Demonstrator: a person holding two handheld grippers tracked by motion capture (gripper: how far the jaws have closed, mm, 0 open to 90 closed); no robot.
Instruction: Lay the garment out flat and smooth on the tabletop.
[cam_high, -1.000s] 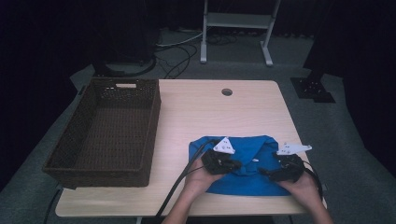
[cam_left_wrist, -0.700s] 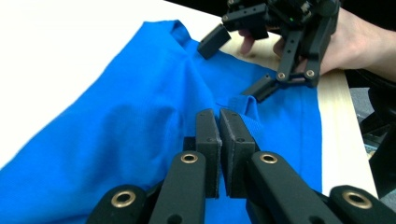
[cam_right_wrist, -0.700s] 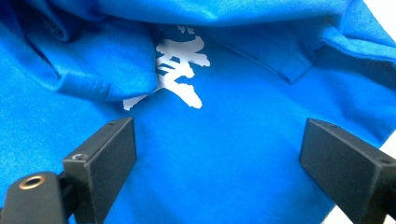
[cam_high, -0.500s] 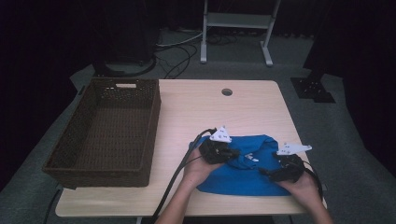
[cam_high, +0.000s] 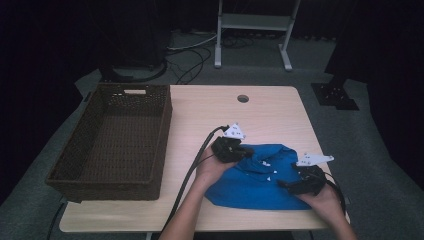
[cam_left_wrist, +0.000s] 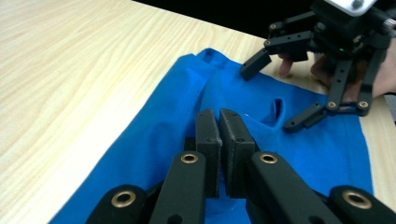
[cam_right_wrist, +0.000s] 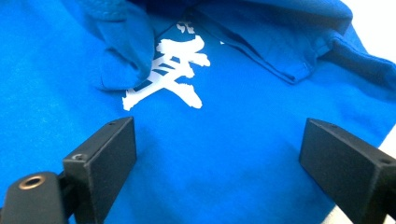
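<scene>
A blue shirt with a white print lies crumpled near the table's front right. My left gripper sits over its far left edge. In the left gripper view the left gripper has its jaws pressed together on a raised fold of the shirt. My right gripper hovers low over the shirt's right side. It stands open in the right gripper view, the flat shirt lying between its wide-apart jaws. The left gripper view also shows this right gripper open.
A dark wicker basket stands on the left half of the wooden table. A round cable hole is at the table's far edge. Black cables trail from both grippers toward the person. A metal stand is on the floor behind.
My left gripper has moved away from the person and slightly left, lifting a little and drawing the shirt's edge with it. The shirt has bunched up. The right gripper has stayed put.
</scene>
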